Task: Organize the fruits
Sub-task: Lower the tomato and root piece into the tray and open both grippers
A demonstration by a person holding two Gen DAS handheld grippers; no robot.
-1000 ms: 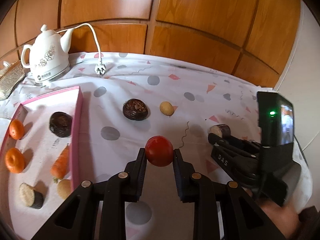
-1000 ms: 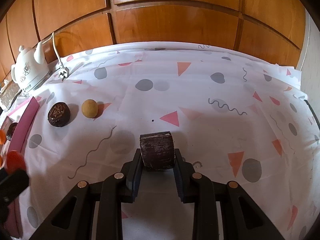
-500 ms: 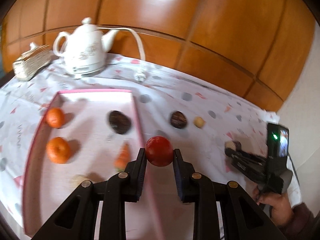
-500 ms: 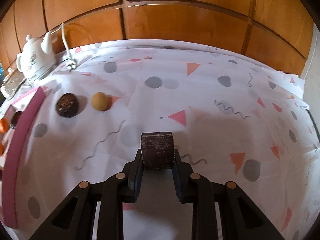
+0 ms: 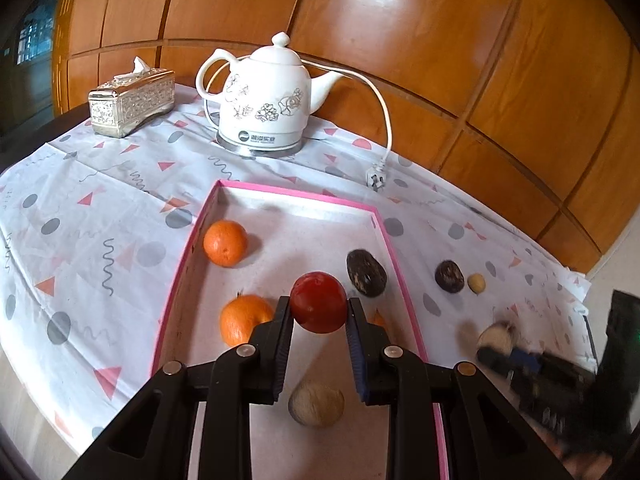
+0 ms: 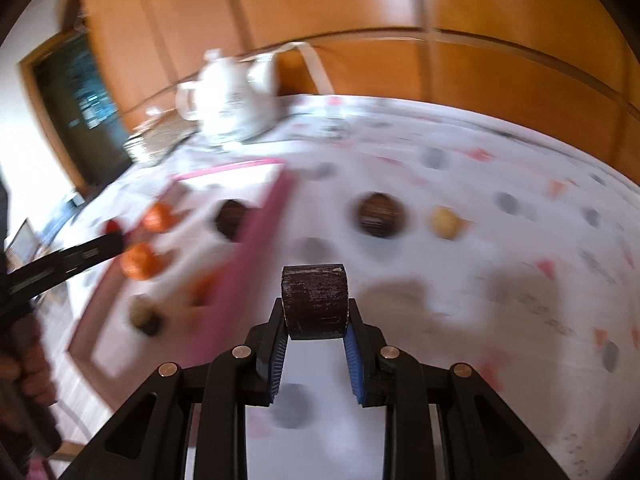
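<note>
Two loads are in the air at once. Order below runs from the largest thing to the smallest.

Worktop (image 5: 100,216): covered with a patterned cloth. It carries the white kettle (image 5: 266,100) and a silver tissue box (image 5: 132,102) at the back, both well apart from the work. Low risk there, unless the kettle cord is caught.

Pink tray (image 5: 394,256): already holds two oranges (image 5: 225,243), a dark fruit (image 5: 366,272), a pale round piece (image 5: 316,402) and an orange sliver that is mostly hidden. Free floor is limited. Judgement: a round fruit released from height can roll, knock a neighbour or hop the low wall.

Left tongs (image 5: 319,312): clenched on the red fruit (image 5: 318,302), held above the tray interior near the right wall. The grip sits at the fingertips only, so a slip is possible.

Right tongs (image 6: 315,316): grasping a dark cylindrical piece (image 6: 315,298), above the cloth just outside the tray's right wall. The right view is strongly blurred, which suggests fast travel. Judgement: both tongs aim at the same tray side and could collide, or the piece could clip the wall.

On the cloth, to the right of the tray: a dark round fruit (image 5: 449,276) and a small yellow one (image 5: 476,283), just beside each other. A low sweep could knock them off.
</note>
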